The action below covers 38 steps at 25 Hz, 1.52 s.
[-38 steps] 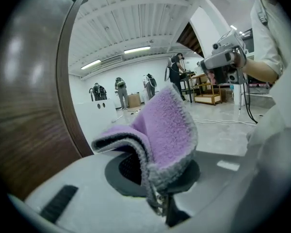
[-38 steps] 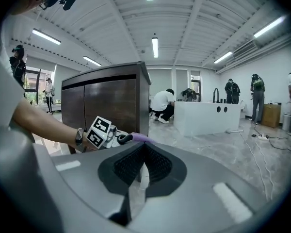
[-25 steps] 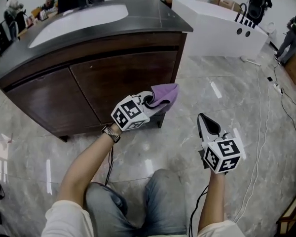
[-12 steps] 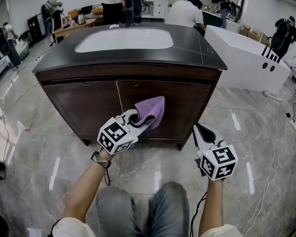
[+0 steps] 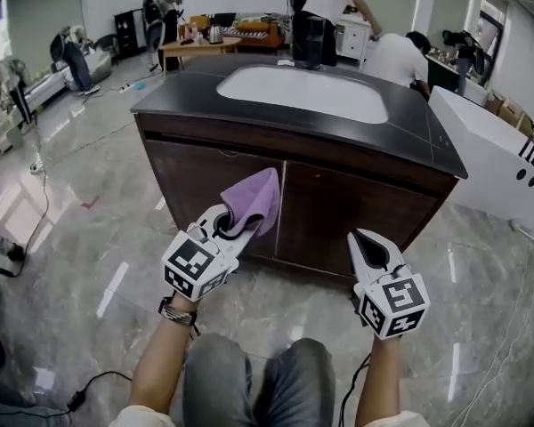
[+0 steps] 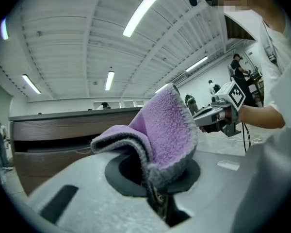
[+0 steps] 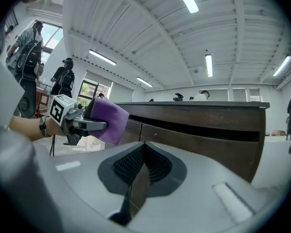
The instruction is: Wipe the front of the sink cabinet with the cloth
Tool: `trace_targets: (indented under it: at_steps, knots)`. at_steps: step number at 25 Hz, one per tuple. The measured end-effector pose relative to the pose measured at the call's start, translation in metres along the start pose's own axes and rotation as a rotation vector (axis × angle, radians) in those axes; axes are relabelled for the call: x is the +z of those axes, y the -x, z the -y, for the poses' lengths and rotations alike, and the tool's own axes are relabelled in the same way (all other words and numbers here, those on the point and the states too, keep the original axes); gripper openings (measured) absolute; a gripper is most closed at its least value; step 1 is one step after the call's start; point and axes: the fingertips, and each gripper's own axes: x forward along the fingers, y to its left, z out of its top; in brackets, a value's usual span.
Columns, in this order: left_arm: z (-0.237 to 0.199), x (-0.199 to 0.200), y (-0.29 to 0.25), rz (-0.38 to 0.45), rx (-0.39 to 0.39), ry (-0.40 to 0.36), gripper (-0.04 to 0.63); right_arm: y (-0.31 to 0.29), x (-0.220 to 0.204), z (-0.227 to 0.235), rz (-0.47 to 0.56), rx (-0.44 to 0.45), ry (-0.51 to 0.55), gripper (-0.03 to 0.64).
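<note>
A dark wood sink cabinet (image 5: 320, 207) with a black top and white basin (image 5: 303, 92) stands in front of me. Its two door fronts face me. My left gripper (image 5: 224, 225) is shut on a purple cloth (image 5: 254, 201), which stands up from the jaws just short of the left door. The purple cloth (image 6: 165, 130) fills the left gripper view, folded over the jaws. My right gripper (image 5: 368, 249) is shut with nothing in it, held low before the right door. In the right gripper view the cabinet front (image 7: 203, 130) lies ahead and the left gripper with the cloth (image 7: 105, 119) shows at left.
A white bathtub-like unit (image 5: 503, 172) stands right of the cabinet. Several people work at tables (image 5: 205, 38) behind it. Cables (image 5: 36, 212) trail over the glossy marble floor at left. My knees (image 5: 249, 381) are at the bottom.
My view has swung round the cabinet from its right corner to face its front squarely. Both grippers keep their places before me, the cloth still held.
</note>
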Motion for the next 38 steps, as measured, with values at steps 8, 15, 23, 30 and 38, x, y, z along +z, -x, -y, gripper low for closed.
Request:
trace_targets:
  at_steps: [8, 15, 23, 30, 38]
  knots:
    - [-0.062, 0.032, 0.097, -0.027, 0.155, 0.009, 0.048, -0.046, 0.07, -0.08, 0.044, 0.167, 0.022, 0.008]
    - [-0.121, 0.088, 0.122, -0.035, 0.23, 0.012, 0.048, -0.076, 0.15, -0.102, 0.084, 0.226, 0.001, 0.008]
    - [-0.165, 0.179, 0.114, -0.044, 0.197, -0.015, 0.048, -0.098, 0.254, -0.049, 0.059, 0.14, -0.041, 0.008]
    - [-0.172, 0.341, 0.106, -0.051, 0.174, 0.041, 0.048, -0.043, 0.399, -0.005, 0.01, 0.117, -0.04, 0.008]
    - [-0.131, 0.477, 0.125, -0.085, 0.214, 0.123, 0.048, 0.042, 0.539, -0.002, -0.001, 0.167, -0.049, 0.008]
